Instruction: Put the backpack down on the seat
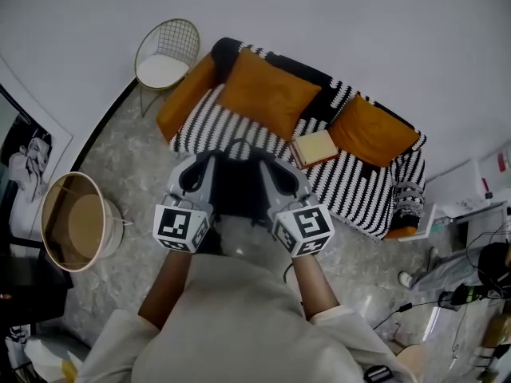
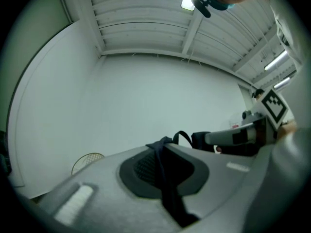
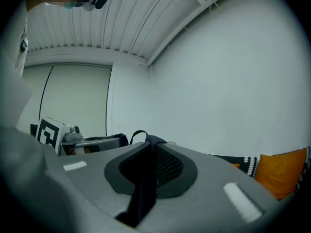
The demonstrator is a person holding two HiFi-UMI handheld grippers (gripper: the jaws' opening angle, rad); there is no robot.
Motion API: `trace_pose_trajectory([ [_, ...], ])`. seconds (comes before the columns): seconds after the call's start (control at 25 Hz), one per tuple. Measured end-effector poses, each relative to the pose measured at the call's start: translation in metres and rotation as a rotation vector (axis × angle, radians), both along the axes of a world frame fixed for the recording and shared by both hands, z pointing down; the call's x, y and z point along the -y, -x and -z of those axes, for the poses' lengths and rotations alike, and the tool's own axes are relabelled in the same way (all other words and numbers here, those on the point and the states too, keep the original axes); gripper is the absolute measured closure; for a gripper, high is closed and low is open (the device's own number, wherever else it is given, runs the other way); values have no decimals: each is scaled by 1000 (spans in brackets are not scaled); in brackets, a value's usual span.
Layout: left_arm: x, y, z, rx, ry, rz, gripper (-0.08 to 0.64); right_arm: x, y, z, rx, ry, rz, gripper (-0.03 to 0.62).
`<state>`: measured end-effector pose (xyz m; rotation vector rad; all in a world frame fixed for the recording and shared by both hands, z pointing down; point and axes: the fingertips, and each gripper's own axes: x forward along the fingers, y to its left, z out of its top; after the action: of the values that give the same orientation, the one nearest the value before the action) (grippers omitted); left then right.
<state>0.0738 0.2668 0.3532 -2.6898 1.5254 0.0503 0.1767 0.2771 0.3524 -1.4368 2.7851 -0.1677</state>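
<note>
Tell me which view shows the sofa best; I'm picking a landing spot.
Head view: the whole striped sofa shows, with orange cushions and a book on it. The right gripper view catches only a striped corner and one cushion; the left gripper view shows none.

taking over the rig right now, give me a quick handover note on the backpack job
Left gripper: shut on a dark fabric strap of the black backpack.
Right gripper: shut on a second dark strap.
Backpack: held up in front of the black-and-white striped sofa, apparently not resting on its seat.
Done: backpack picked up.
Left: set it on bare seat, probably clear of the tan book, then open both.
</note>
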Motion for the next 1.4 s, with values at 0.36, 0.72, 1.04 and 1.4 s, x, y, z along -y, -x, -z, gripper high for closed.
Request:
trace_pose_trajectory([
  [0.36, 99, 18, 2, 18, 3, -19, 554, 101, 19, -4, 19, 49, -8, 561],
  [0.72, 190, 53, 3, 13, 28, -36, 554, 193, 54, -3, 24, 78, -22, 561],
  [1.04, 256, 65, 3, 3, 43, -71, 554, 256, 68, -3, 18, 92, -44, 561],
  [1.4, 310, 87, -11, -7, 80, -93, 554, 311, 90, -16, 17, 127, -62, 561],
])
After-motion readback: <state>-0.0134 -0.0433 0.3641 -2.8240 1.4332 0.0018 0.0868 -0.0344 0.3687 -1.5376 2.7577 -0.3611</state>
